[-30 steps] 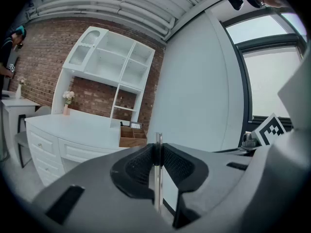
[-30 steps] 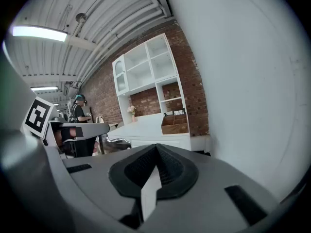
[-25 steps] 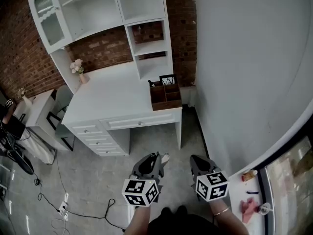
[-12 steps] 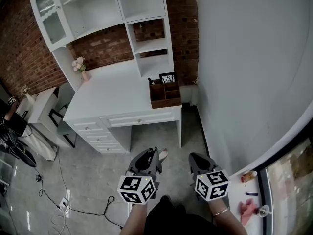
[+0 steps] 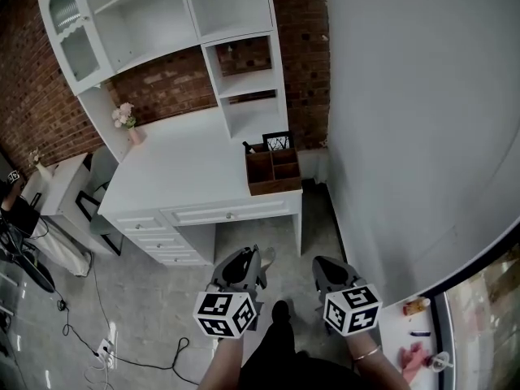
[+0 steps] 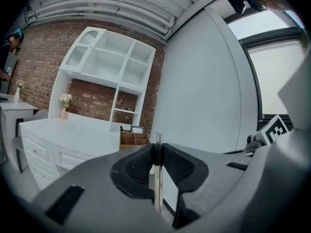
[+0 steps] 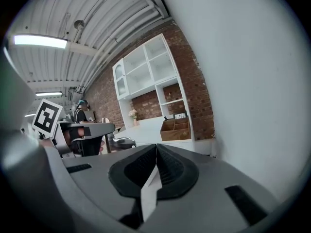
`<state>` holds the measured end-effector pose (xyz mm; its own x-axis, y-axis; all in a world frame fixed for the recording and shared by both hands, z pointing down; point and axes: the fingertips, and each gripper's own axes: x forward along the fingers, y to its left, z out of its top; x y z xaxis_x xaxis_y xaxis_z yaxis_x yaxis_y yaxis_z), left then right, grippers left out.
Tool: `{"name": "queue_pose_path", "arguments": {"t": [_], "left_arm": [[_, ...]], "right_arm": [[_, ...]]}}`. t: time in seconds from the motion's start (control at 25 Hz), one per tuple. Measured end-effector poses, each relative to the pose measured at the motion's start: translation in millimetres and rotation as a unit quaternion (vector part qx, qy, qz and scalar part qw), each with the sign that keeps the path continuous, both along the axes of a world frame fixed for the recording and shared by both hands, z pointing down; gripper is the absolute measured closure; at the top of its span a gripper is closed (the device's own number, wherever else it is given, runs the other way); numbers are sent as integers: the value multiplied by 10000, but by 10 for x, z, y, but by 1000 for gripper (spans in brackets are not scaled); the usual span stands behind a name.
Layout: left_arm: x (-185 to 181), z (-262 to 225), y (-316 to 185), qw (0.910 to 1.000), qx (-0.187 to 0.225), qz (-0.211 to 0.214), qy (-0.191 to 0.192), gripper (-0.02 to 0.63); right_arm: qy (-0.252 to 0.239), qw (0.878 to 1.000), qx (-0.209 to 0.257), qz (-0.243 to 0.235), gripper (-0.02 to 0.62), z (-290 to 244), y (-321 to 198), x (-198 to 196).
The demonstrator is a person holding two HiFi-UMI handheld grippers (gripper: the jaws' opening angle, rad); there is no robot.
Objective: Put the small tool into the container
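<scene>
In the head view, a brown wooden container [image 5: 274, 171] with open compartments stands at the right end of a white desk [image 5: 187, 161], some way ahead of both grippers. Over the floor, my left gripper [image 5: 248, 260] is shut on a small thin pale tool [image 5: 266, 256]. The left gripper view shows the tool [image 6: 158, 183] edge-on as a narrow upright strip pinched between the black pads [image 6: 141, 164], with the container [image 6: 134, 139] beyond. My right gripper [image 5: 325, 266] hangs beside it, shut and empty. Its tips [image 7: 156, 147] meet, and the container [image 7: 176, 128] lies far ahead.
A white shelf unit [image 5: 162, 23] rises behind the desk against a brick wall [image 5: 166, 84]. A pink vase of flowers [image 5: 127, 124] stands at the desk's back left. A white wall [image 5: 406, 120] runs along the right. Cables [image 5: 106, 344] and a low side table [image 5: 57, 185] are at left.
Both grippers have been carried a little toward the desk as the person steps forward; a dark shoe now shows between them. The left grip on the tool is unchanged.
</scene>
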<state>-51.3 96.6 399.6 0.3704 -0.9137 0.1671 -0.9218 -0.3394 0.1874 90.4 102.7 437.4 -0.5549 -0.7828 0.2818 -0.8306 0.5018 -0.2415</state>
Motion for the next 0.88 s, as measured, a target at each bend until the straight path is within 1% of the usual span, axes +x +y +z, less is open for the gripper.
{"name": "queue_pose_path", "arguments": {"t": [0.24, 0.6, 0.88], "left_arm": [[-167, 82, -654, 9999, -73, 59, 78, 537], [-472, 87, -1736, 9994, -144, 257, 171, 537], [-633, 21, -2370, 9988, -48, 454, 186, 537]], "right_arm": [[68, 10000, -55, -14, 591, 54, -612, -204], [82, 9998, -115, 143, 591, 26, -1704, -589], [178, 9994, -180, 244, 591, 77, -2229, -826]]}}
